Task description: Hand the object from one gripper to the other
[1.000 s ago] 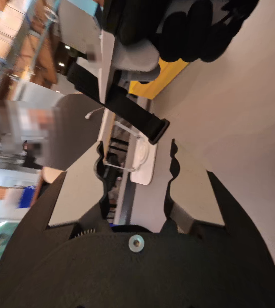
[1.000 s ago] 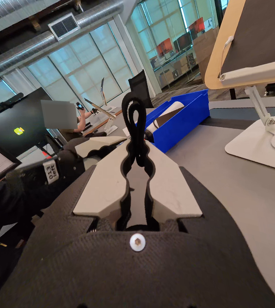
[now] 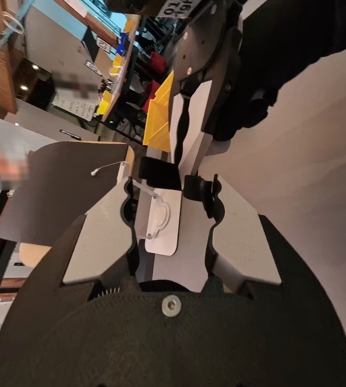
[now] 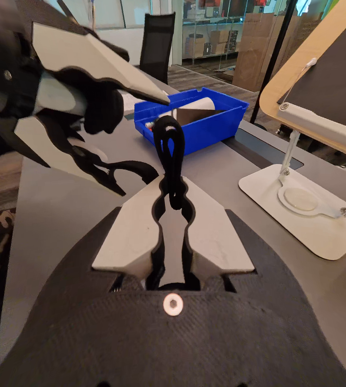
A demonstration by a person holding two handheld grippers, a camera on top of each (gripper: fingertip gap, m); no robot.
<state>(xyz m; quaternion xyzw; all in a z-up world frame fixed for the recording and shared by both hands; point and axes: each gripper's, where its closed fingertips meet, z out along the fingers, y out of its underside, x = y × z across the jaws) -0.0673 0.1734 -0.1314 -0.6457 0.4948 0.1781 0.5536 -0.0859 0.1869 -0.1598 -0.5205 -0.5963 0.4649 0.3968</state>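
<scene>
A black strap (image 4: 169,146), folded into a loop, stands up out of my right gripper (image 4: 172,178), which is shut on its lower part. My left gripper (image 4: 144,146) comes in from the upper left of the right wrist view, open, with one finger above the loop and one below left of it. In the left wrist view my left gripper (image 3: 172,179) is open and the strap (image 3: 159,176) lies across the gap at the fingertips, one end against the right finger. The right gripper (image 3: 183,167) reaches down from above, holding the strap.
A blue bin (image 4: 199,134) with a rolled sheet stands on the grey table (image 4: 63,209) behind the strap. A white stand base (image 4: 293,219) carries a tilted dark board (image 4: 325,83) at the right. A yellow bin (image 3: 157,121) sits farther back. A black chair (image 4: 157,41) stands beyond the table. My two grippers' fingertips are within a few centimetres of each other.
My left gripper has closed in on the right gripper and its open fingers now straddle the strap. The right gripper still holds the strap and has tipped lower over the table.
</scene>
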